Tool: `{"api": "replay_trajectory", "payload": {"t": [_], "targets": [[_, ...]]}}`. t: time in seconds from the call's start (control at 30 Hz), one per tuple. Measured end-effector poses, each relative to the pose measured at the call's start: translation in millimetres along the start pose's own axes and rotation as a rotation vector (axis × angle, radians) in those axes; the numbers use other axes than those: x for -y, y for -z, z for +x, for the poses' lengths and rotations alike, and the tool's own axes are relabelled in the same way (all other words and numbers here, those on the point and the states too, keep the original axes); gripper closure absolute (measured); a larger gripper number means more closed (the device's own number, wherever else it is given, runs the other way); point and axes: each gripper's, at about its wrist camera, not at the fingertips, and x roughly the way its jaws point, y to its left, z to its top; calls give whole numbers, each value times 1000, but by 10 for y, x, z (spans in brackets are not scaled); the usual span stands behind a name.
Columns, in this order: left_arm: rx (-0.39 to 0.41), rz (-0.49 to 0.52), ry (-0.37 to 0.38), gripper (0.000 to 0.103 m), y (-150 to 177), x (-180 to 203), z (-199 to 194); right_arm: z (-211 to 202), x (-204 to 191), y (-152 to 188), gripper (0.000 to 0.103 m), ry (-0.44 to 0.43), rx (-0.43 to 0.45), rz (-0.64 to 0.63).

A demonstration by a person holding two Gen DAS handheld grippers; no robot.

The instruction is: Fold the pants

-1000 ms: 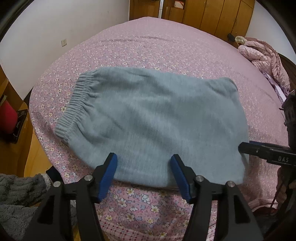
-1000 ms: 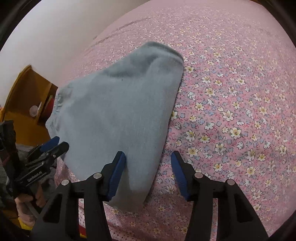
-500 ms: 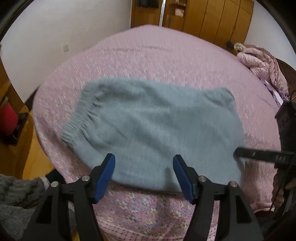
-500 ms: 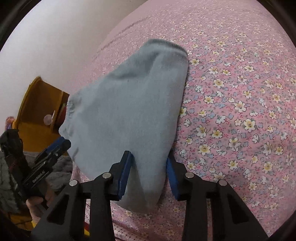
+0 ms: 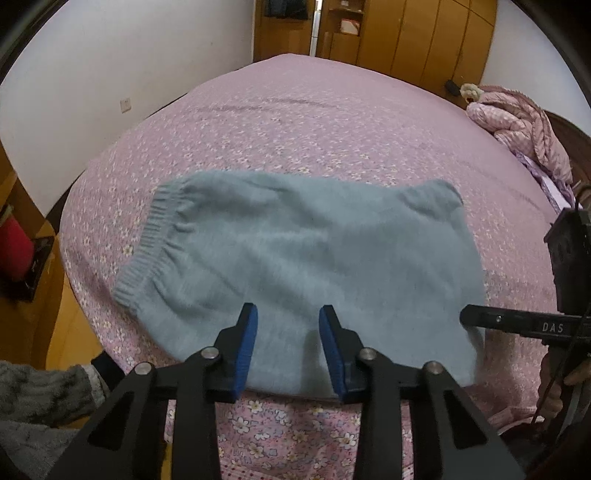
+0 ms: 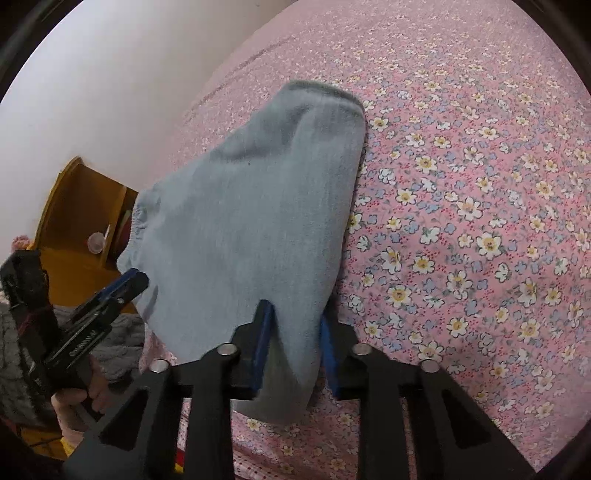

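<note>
The bed with its floral sheet has the grey pants lying half-folded near its front edge, waistband on the left. Both tools were gaping a second ago. Now the right hand-held gripper is closing, bunching the near corner, and the left hand-held gripper is narrowing over the near hem. Looks like the next fold is about to start.

- The pants are showing a plain grey-blue knit.
- The bedspread is showing pink with small white, yellow and blue flowers.
- The gripper pads are showing blue on black arms.
- The wardrobe is showing warm orange-brown wood.
- The quilted jacket is showing pale pink.
</note>
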Motion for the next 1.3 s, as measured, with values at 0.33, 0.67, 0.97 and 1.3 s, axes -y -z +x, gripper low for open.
{"api": "replay_trajectory", "payload": {"t": [0.33,0.67,0.97,1.3], "targets": [[-40,-9,5,66,27,-71,198,-314,-369,-72,91,15,73,-166],[25,23,15,67,-171,-11,77,-534,-710,-176,91,0,102,-313],[-14,99,-1,66,-214,205,451,-589,-784,-283,92,-47,101,-324],[-11,31,78,56,111,-21,65,-556,-1413,-481,92,-113,75,-455]]}}
